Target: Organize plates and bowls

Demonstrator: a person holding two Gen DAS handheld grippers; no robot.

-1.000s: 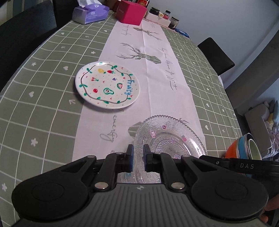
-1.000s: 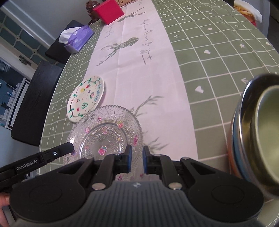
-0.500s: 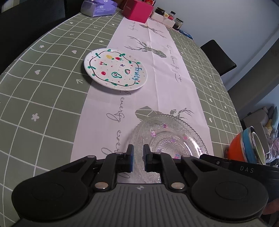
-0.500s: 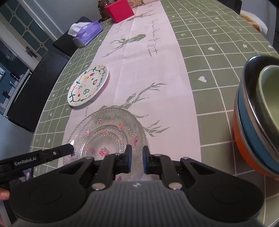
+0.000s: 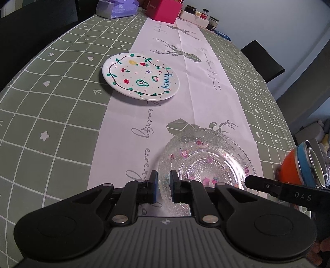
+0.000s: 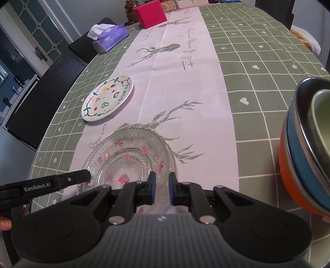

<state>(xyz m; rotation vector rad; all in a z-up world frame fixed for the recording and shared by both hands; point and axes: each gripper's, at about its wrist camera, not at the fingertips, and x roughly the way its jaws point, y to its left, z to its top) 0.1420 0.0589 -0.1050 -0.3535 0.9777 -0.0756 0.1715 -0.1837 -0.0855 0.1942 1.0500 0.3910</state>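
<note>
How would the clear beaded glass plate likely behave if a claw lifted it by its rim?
The glass plate looks rigid and probably breakable. Its beaded, scalloped rim may offer some purchase, though glass tends to slip. Wide and shallow, it would likely tilt from a one-edge grip.

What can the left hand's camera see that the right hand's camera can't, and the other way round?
Only the left view shows the small jars at the table's far end. Only the right view shows a door and looks into the stacked bowls. Both show the glass plate, the fruit-painted plate, the pink box, the tissue box and the other hand's tongs.

Soft, dim daylight, perhaps from the left; sharp centre, fisheye-bent edges.
</note>
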